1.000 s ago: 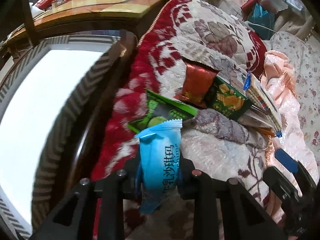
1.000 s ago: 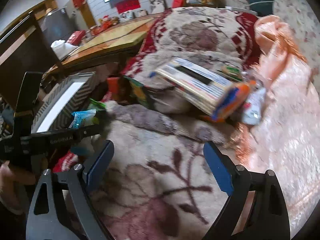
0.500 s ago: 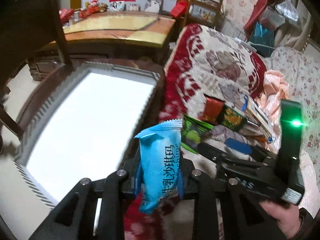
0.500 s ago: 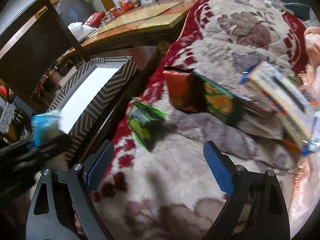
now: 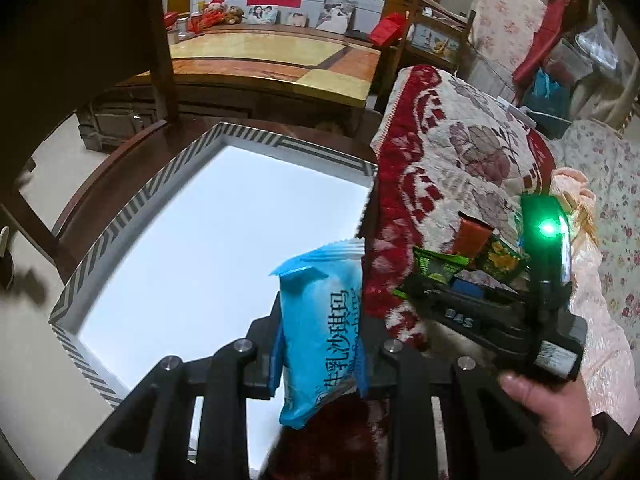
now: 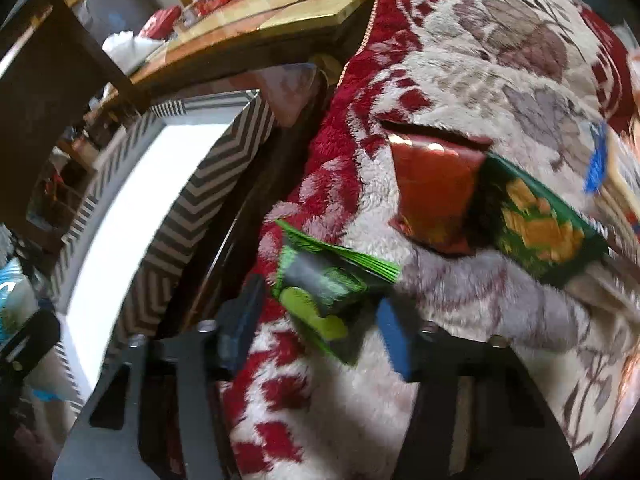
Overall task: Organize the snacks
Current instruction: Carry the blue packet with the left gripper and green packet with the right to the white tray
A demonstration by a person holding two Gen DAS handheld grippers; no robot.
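My left gripper (image 5: 320,352) is shut on a blue snack packet (image 5: 322,332) and holds it above the near right edge of a white box with a grey zigzag rim (image 5: 132,212). My right gripper (image 6: 320,320) is open, its blue pads on either side of a lime-green snack packet (image 6: 320,288) that lies on the red and cream blanket (image 6: 460,92). It is not closed on it. The right gripper also shows in the left wrist view (image 5: 460,292). A red packet (image 6: 436,196) and a dark green packet (image 6: 536,228) lie just beyond.
The zigzag box (image 6: 192,200) sits on a dark wooden chair (image 5: 116,176) beside the blanket-covered sofa. A wooden table (image 5: 272,60) stands behind. A long cracker box (image 6: 616,184) and a pink cloth (image 5: 600,280) lie to the right.
My left gripper has carried the blue packet left and up, over the box. My right gripper has moved forward and narrowed around the lime-green packet.
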